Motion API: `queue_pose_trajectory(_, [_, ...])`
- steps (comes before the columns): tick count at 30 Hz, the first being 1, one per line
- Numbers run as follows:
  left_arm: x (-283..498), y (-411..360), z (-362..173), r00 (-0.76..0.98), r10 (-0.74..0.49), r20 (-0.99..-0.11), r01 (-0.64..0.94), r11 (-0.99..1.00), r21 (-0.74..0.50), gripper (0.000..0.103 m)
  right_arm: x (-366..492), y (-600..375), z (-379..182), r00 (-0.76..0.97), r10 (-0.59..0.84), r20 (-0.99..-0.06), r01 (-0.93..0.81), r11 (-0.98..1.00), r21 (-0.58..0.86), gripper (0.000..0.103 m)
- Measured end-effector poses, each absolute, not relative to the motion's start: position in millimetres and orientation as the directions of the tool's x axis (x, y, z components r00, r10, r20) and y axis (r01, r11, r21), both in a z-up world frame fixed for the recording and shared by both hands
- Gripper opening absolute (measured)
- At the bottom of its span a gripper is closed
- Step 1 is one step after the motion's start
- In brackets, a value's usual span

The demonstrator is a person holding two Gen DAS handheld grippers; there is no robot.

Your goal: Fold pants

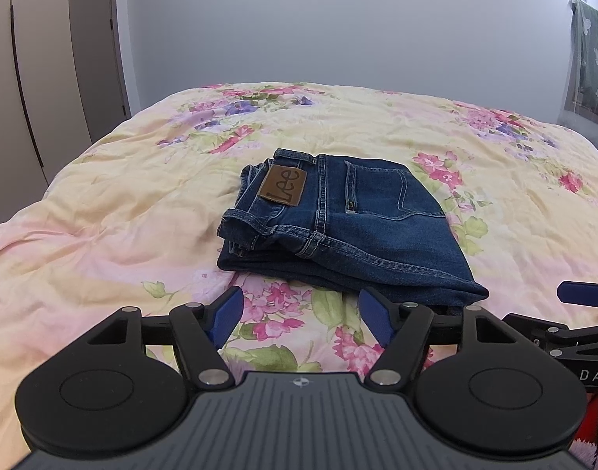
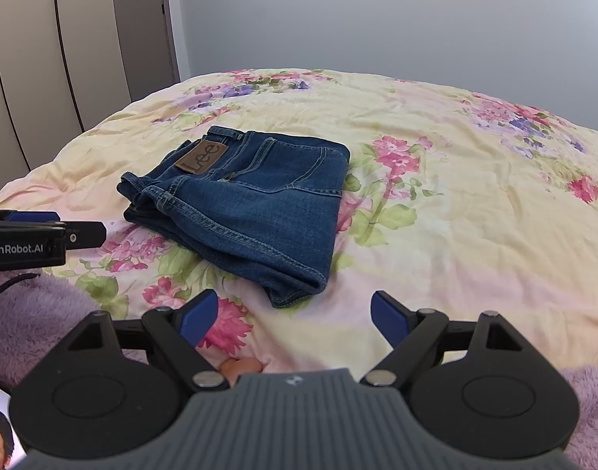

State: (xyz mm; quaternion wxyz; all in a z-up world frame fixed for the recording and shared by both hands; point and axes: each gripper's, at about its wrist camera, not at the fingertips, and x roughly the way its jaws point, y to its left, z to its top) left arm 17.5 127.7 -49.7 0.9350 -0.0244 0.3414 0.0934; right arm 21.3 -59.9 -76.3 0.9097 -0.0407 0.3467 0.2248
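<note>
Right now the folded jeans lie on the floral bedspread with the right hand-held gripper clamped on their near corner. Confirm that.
Not quite. The folded jeans do lie on the floral bedspread, but the right hand-held gripper is not clamped on them: the right wrist view shows its jaws open and empty, short of the near corner.
</note>
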Motion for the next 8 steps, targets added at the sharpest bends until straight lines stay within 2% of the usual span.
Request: queue_pose_trajectory(8, [17.0,127.7,-47.8,0.755,0.16,-0.636,-0.188,0.982,0.023,0.079,20.4,-59.1,-76.9,0.65,0.388,-0.653,-0.451,0.889,0.079,0.081])
